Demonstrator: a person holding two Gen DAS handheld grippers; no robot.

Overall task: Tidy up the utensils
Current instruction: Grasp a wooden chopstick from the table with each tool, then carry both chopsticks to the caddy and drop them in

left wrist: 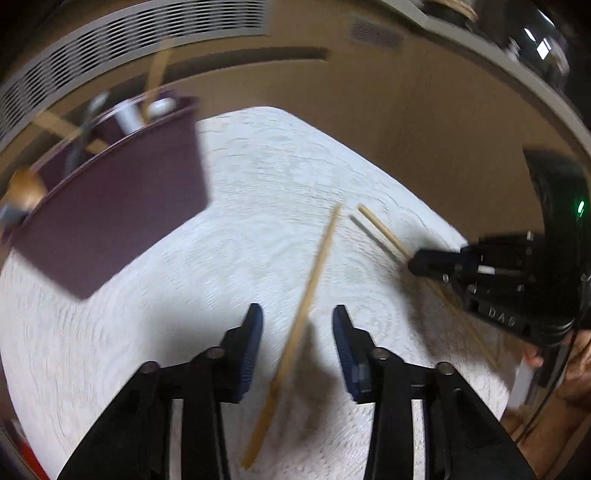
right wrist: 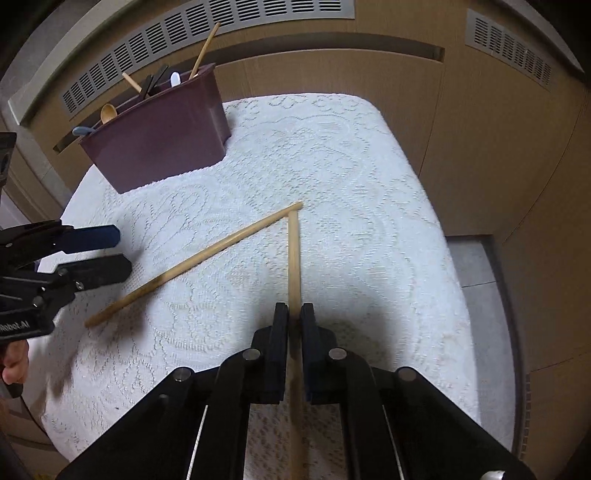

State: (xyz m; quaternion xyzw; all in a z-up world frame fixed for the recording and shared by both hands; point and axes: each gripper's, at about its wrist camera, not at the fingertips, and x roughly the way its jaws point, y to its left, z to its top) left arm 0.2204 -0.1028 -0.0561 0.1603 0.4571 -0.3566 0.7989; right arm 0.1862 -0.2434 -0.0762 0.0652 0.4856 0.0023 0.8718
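On a worktop (right wrist: 369,155) draped with a white lace cloth (right wrist: 332,258), pushed against tan wood panelling with slatted vent grilles (right wrist: 207,33), two wooden chopsticks lie or rise in a loose V whose far tips almost meet. At the back left corner stands a maroon utensil holder (right wrist: 162,136) already stocked with a wooden spoon (right wrist: 108,112), a pale blue spoon (right wrist: 82,130), dark handles and an upright stick. Pitched steeply downward, the right tool (right wrist: 294,314) is clenched on the right chopstick (right wrist: 294,254), which runs straight out between its black pads with its far end lifted just off the cloth. Beside it, the left tool (left wrist: 297,314) also tilts down over the left chopstick (left wrist: 314,273), its blue-faced jaws released and standing apart on either side of the stick without pressing it; that stick lies flat on the cloth. From the right tool's camera, the left tool (right wrist: 122,251) sits at the worktop's left edge, with the fingers of a hand (right wrist: 14,362) curled round its grip below.
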